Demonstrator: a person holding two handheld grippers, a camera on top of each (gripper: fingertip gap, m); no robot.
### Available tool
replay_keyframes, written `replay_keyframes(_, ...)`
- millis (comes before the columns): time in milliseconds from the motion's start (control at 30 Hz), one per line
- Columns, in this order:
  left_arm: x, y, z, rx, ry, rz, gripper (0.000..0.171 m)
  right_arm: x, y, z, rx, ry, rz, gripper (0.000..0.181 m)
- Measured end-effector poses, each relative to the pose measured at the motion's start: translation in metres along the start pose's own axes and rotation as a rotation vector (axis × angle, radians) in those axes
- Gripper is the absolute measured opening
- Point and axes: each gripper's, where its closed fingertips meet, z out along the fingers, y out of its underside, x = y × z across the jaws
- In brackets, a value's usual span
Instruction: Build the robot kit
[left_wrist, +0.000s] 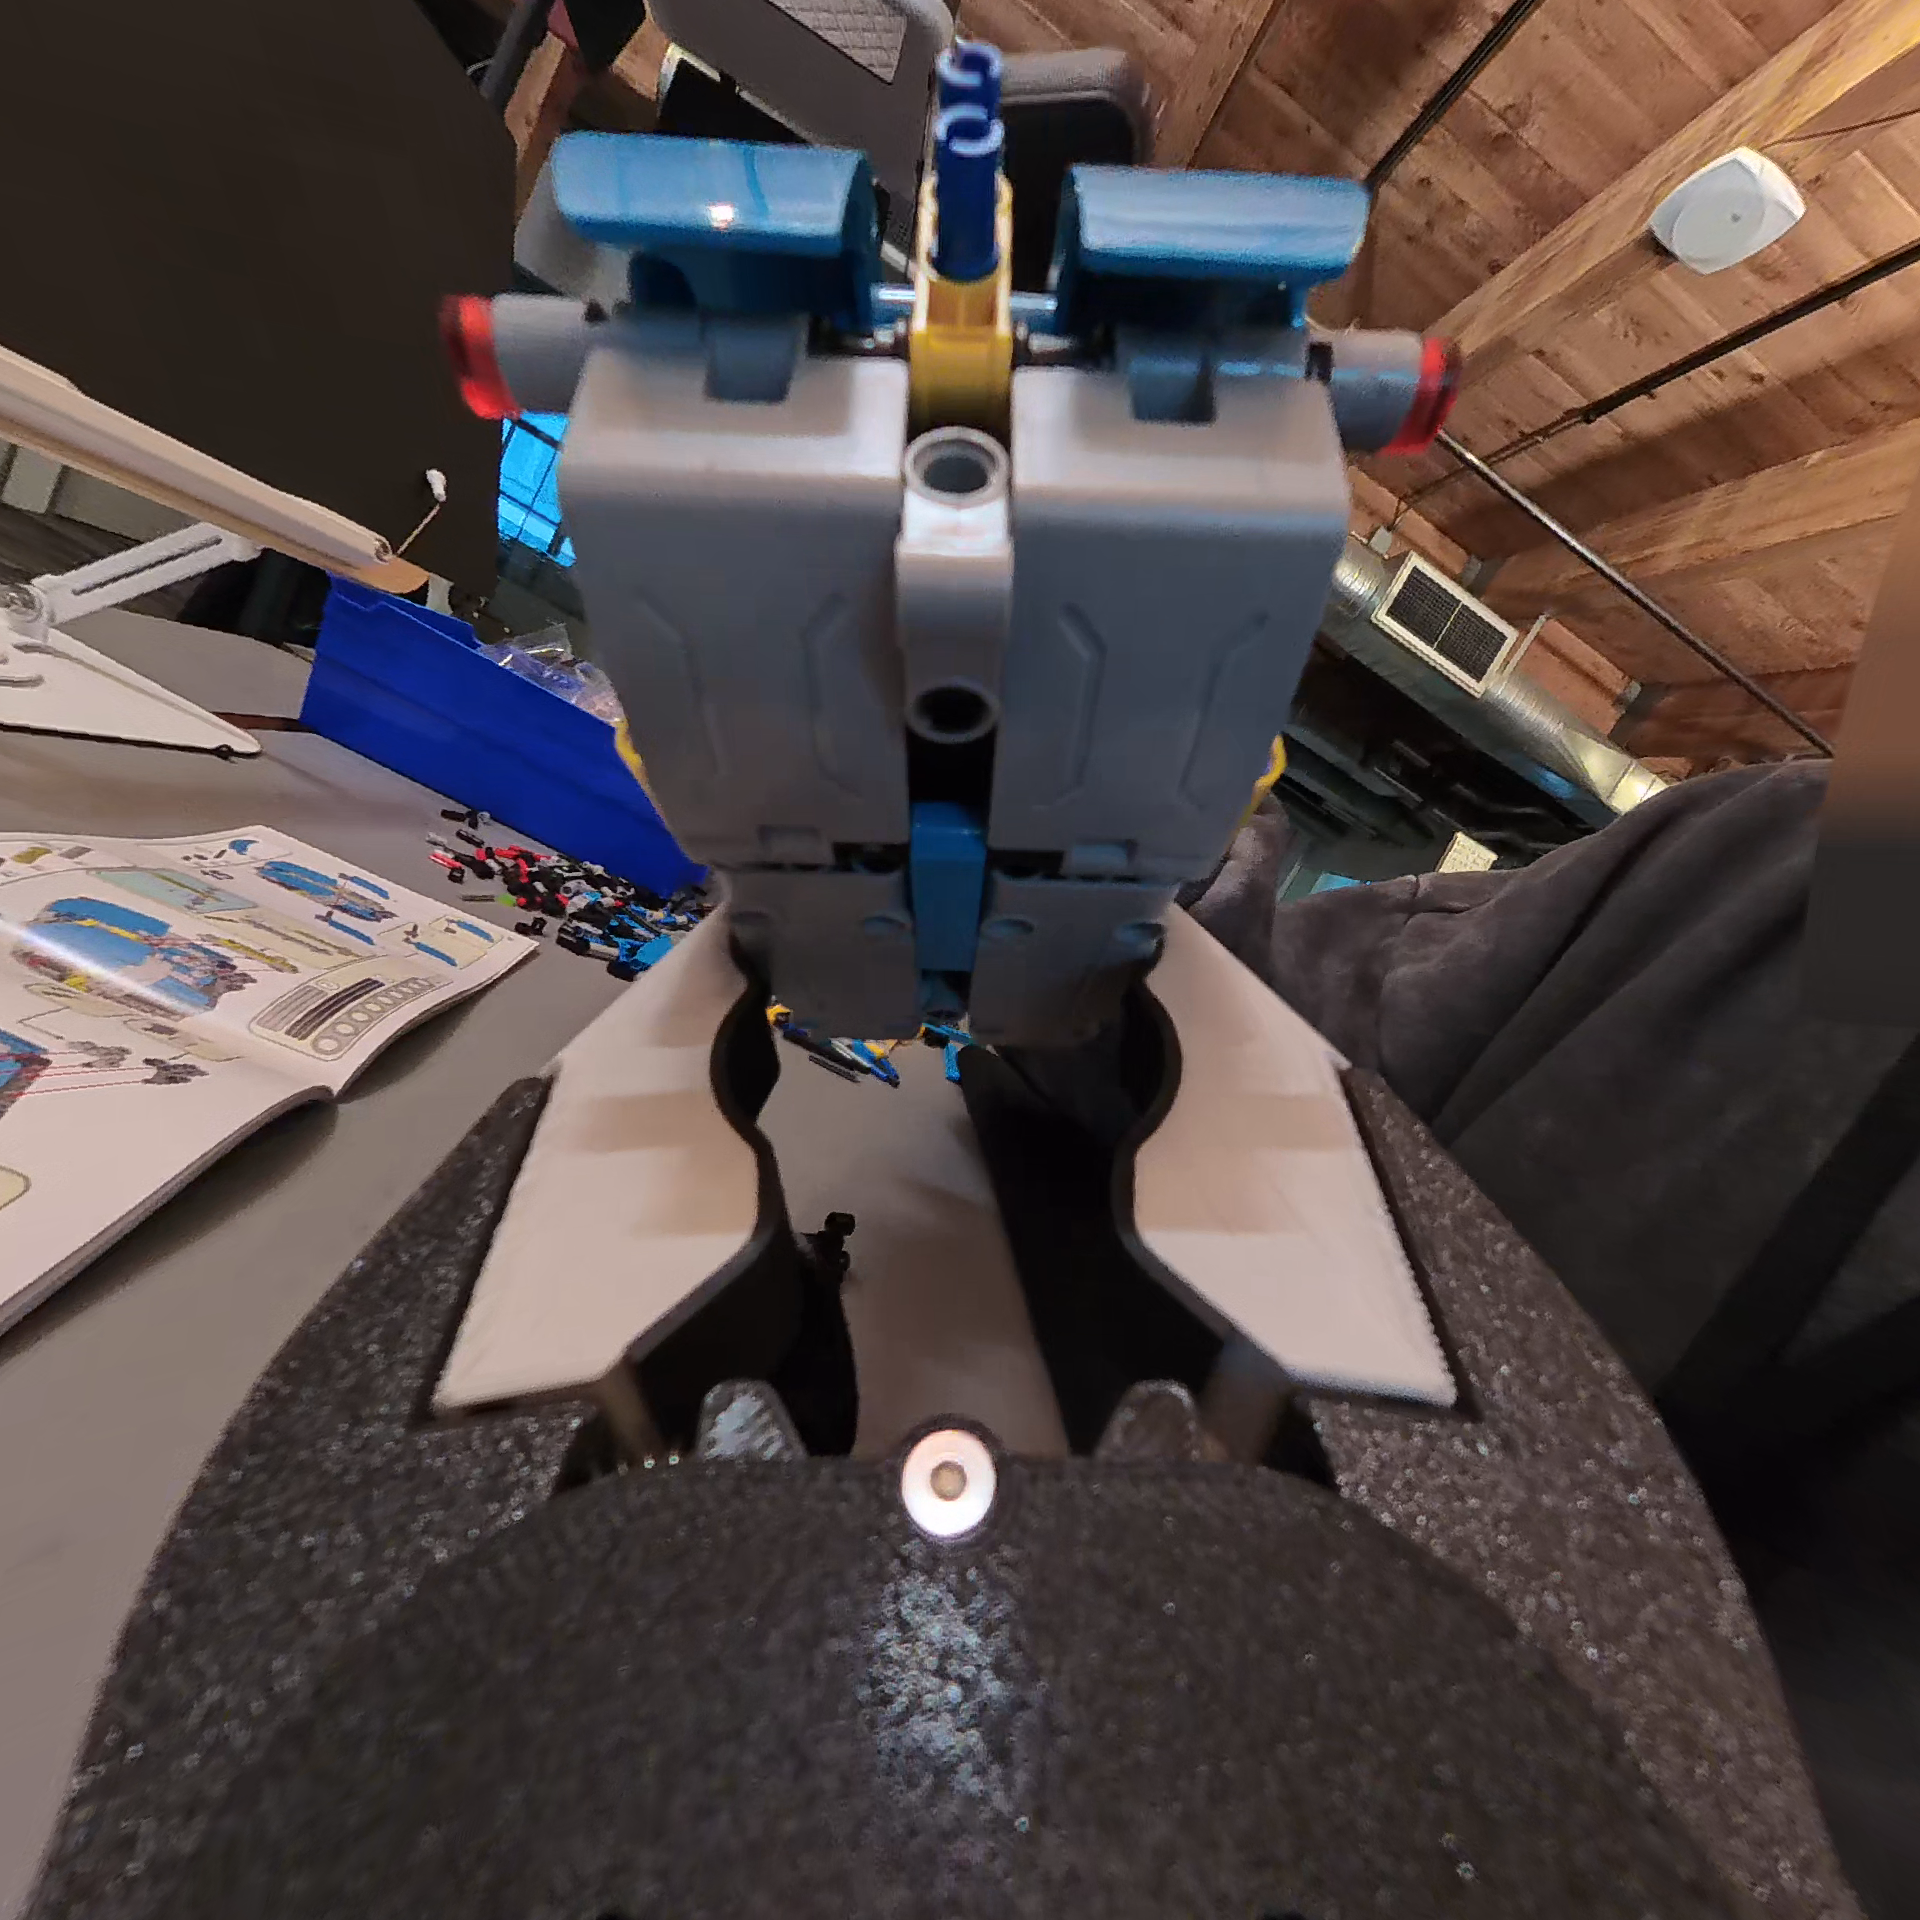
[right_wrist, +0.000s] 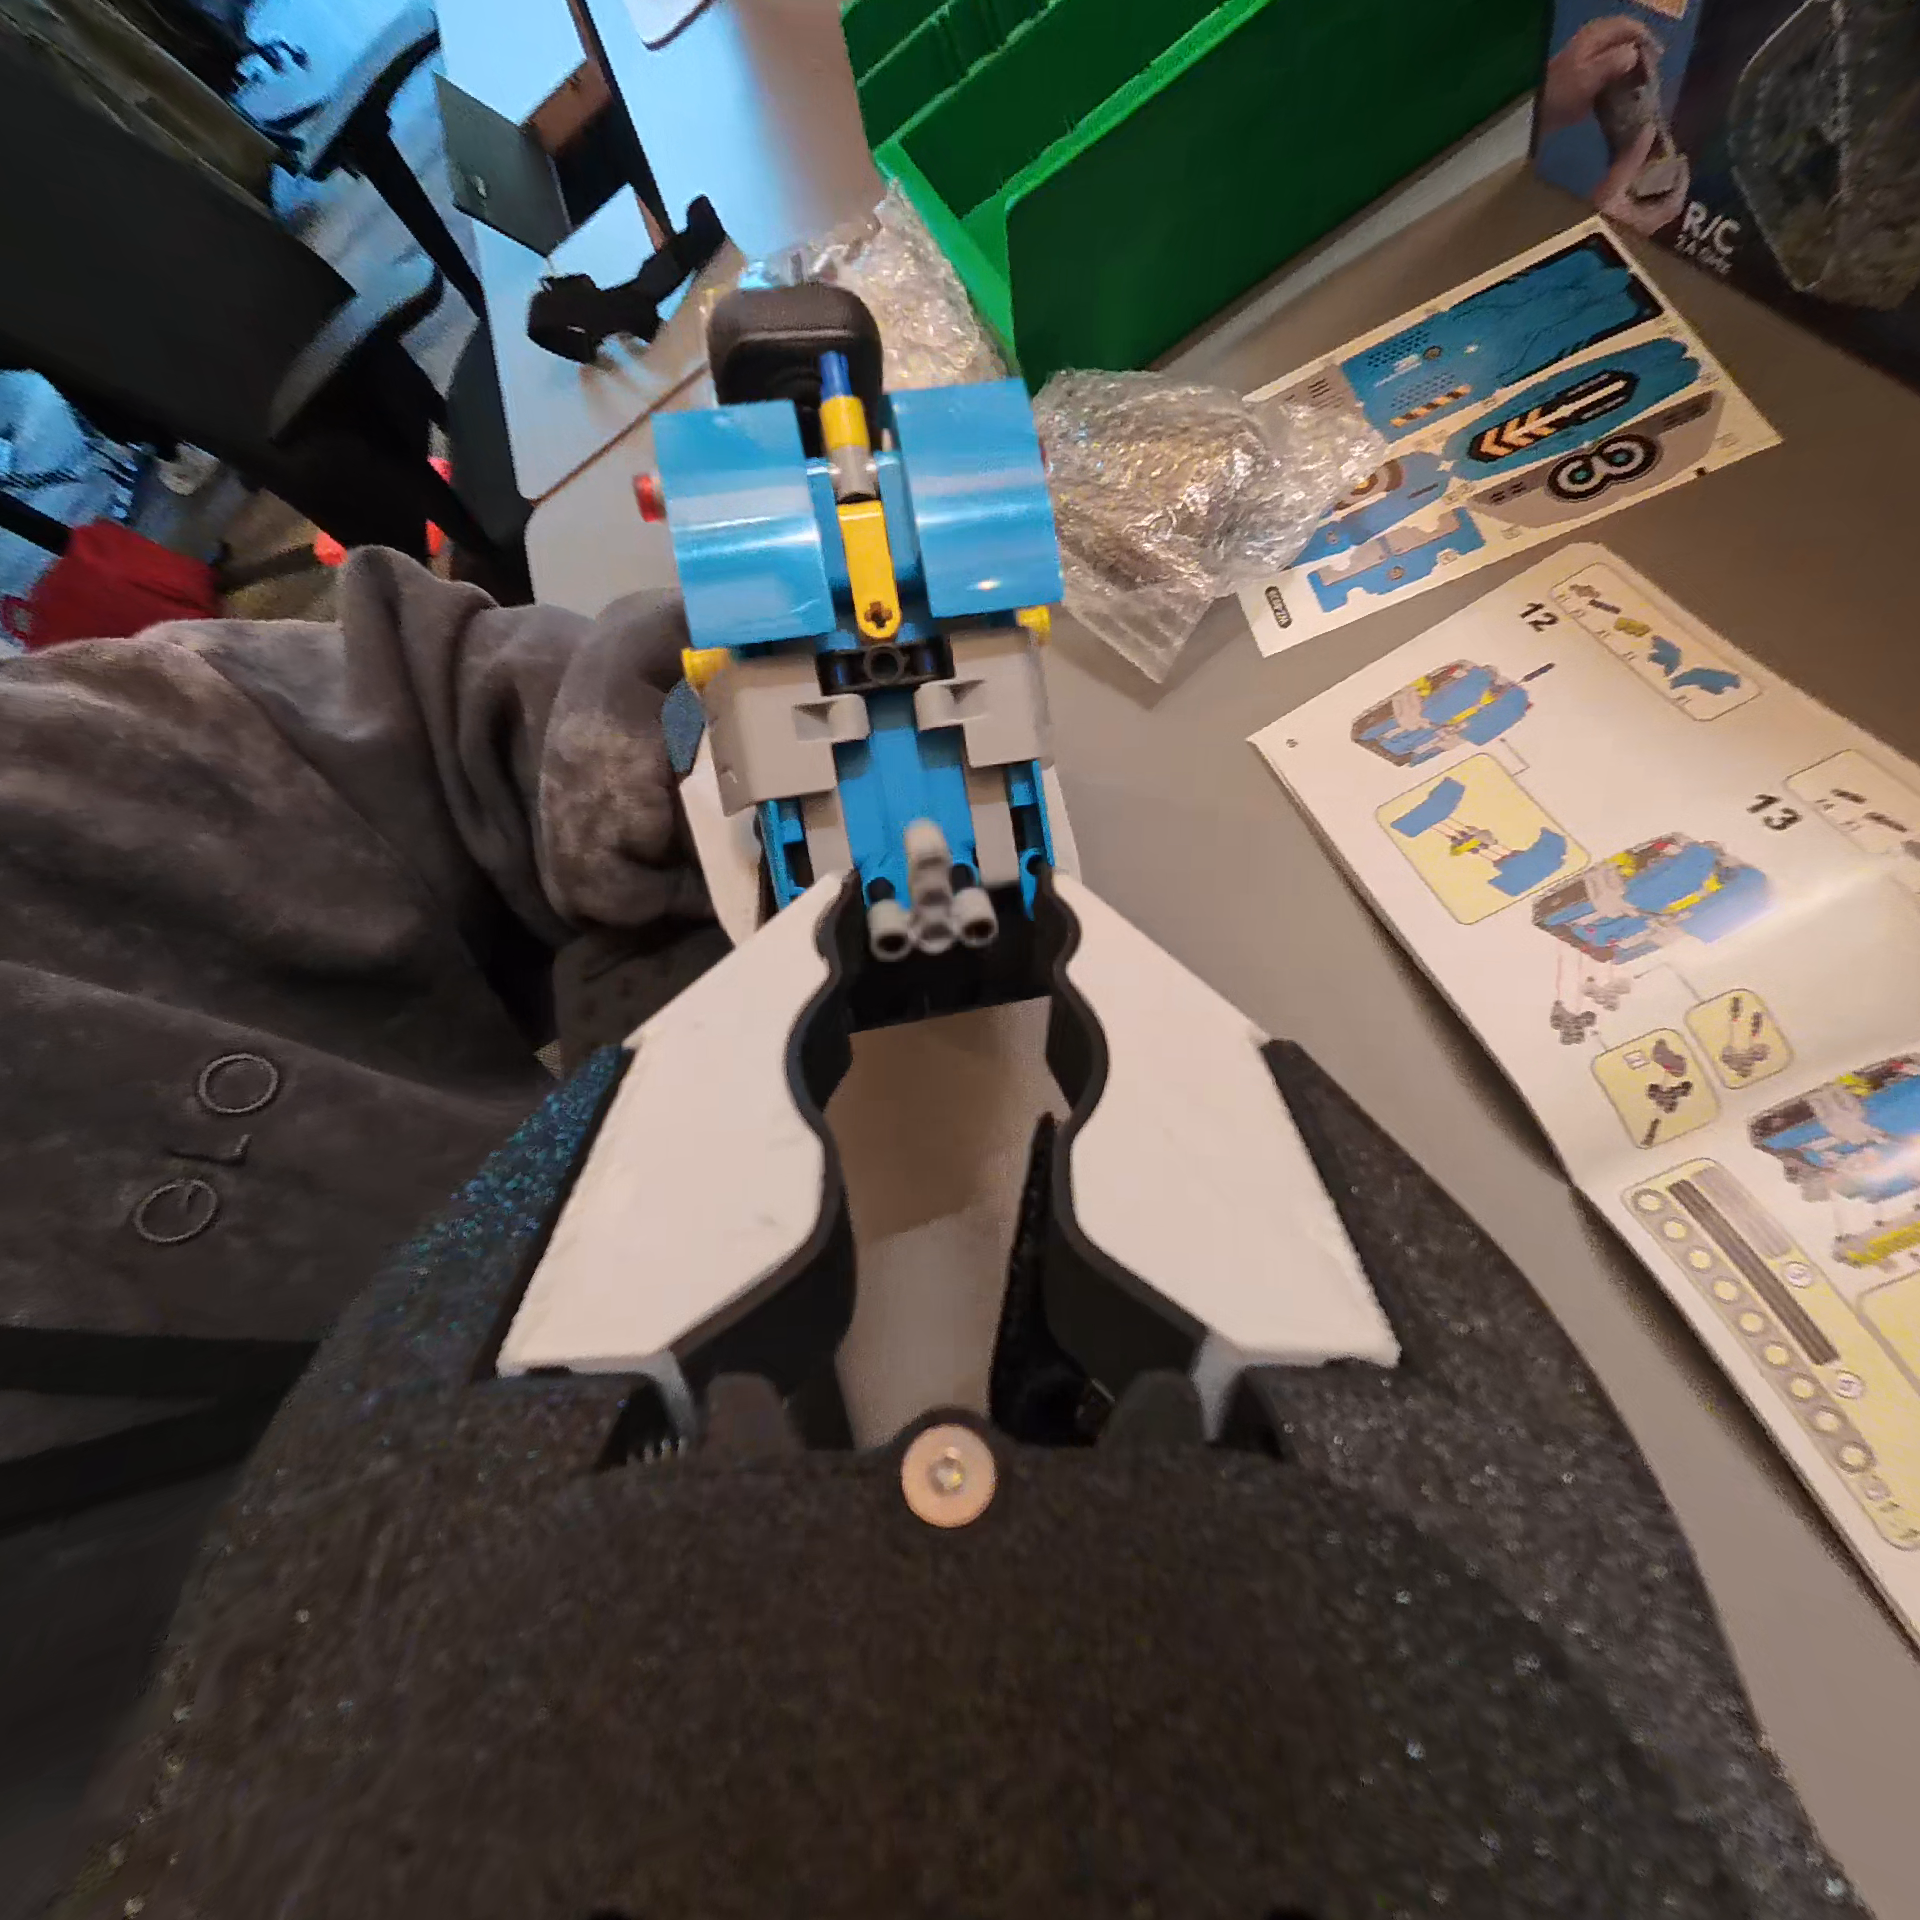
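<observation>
we clamp the model with the left gripper and right gripper; uneven pull may snap it apart.

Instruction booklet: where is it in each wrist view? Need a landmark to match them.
Left wrist view: instruction booklet lies open on the table at the left edge, left of the left gripper.
Right wrist view: it lies open at the right edge, right of the right gripper.
Shared landmark: the blue and grey brick model, held at each view's centre by both grippers.
</observation>
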Motion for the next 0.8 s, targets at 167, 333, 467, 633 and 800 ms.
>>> replay_keyframes(167,-0.002,0.001,-0.001,-0.007,0.001,-0.028,0.066,-0.009,0.0,0.002,-0.023,-0.025,-0.053,0.01)
replay_keyframes(333,-0.008,-0.002,-0.005,-0.021,-0.02,-0.025,0.066,0.012,-0.006,-0.012,0.066,0.068,-0.161,0.031)
replay_keyframes(467,-0.018,-0.009,-0.014,-0.032,-0.086,0.0,0.066,0.053,0.054,-0.023,-0.031,0.135,-0.311,0.031)
replay_keyframes(633,-0.025,-0.006,-0.014,-0.053,-0.117,0.009,0.066,0.058,0.157,-0.013,-0.192,0.085,-0.184,0.033)
replay_keyframes(800,-0.026,0.004,-0.009,-0.095,-0.112,0.014,0.066,0.045,0.173,0.001,-0.219,0.195,-0.248,0.035)
